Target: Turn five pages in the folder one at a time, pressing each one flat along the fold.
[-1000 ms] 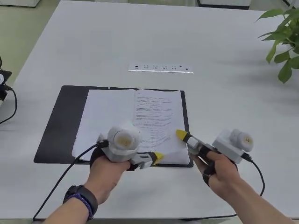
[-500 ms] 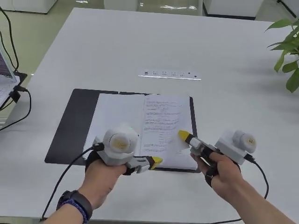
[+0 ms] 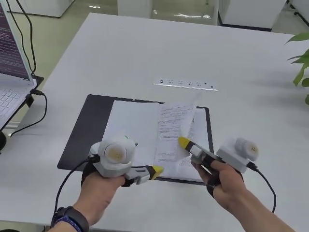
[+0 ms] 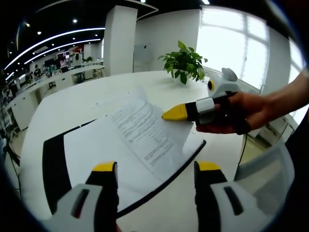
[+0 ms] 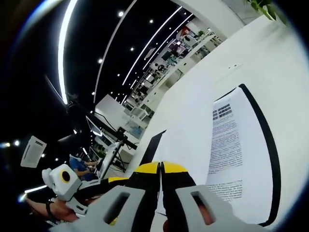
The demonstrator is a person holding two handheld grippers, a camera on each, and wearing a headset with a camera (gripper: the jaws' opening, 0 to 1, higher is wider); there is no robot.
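1. While the folder [image 3: 87, 130] lies open on the surface [image 3: 145, 53], the right claw [image 3: 184, 142] pinches its printed page [image 3: 175, 126], raised off the right half.
2. At the folder's near edge, the left claw [image 3: 155, 170] gapes wide.

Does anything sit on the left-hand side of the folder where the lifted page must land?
Nothing lies on the left page. The right gripper pinches the lifted page, and the left gripper sits with open jaws at the folder's near edge by the fold, so it may brush the page's lower corner.
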